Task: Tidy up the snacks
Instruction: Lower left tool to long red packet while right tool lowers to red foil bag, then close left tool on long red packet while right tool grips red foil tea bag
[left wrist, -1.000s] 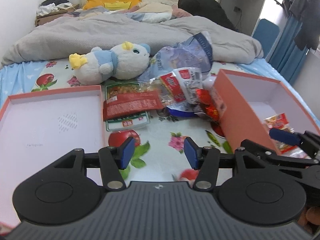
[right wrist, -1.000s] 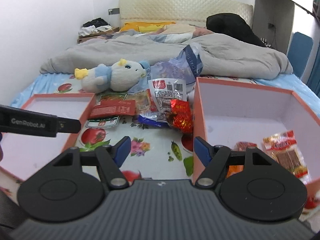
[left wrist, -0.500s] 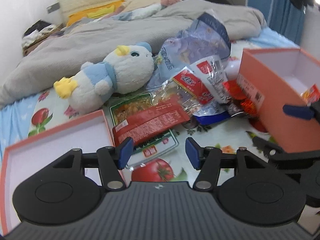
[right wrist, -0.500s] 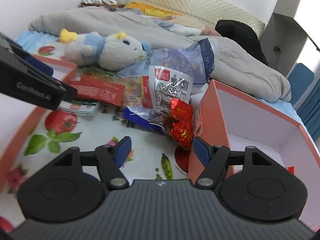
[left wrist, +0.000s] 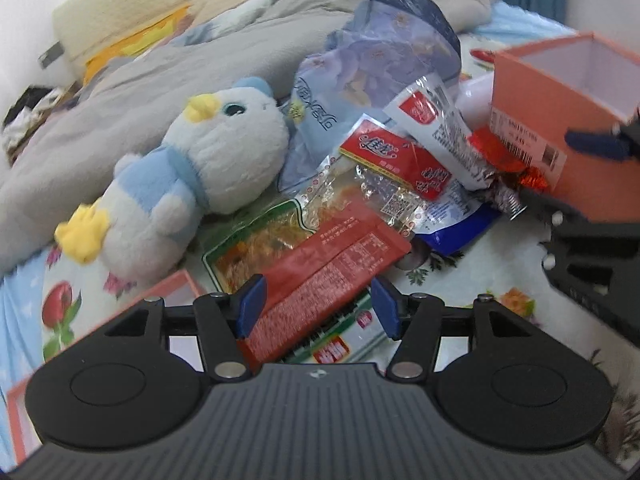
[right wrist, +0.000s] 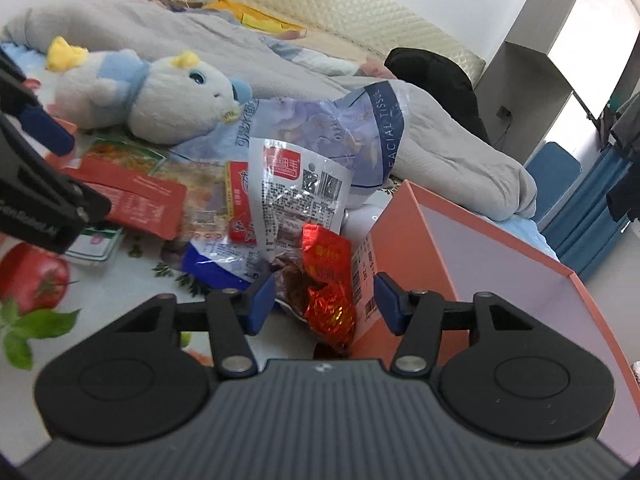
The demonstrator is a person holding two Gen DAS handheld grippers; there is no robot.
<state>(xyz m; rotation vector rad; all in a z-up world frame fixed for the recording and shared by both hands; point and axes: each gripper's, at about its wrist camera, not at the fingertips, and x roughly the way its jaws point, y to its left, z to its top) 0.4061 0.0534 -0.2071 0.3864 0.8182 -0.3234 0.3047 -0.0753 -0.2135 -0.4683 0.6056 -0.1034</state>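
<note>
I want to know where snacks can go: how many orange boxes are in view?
2. One orange box stands open to the right of the snack pile; a corner of a second shows left of it, beside the plush toy.

The blue-white tissue pack (right wrist: pixel 352 120) by the plush toy reads "FACIAL TISSUE" along its dark band. The black arm of the left gripper (right wrist: pixel 36 216) carries a partly hidden "GenRobot" mark. Print on the snack packets is too small to read.

The green packet (left wrist: pixel 260 248) lies half under the red pouch (left wrist: pixel 328 264) (its print too blurred to read).
</note>
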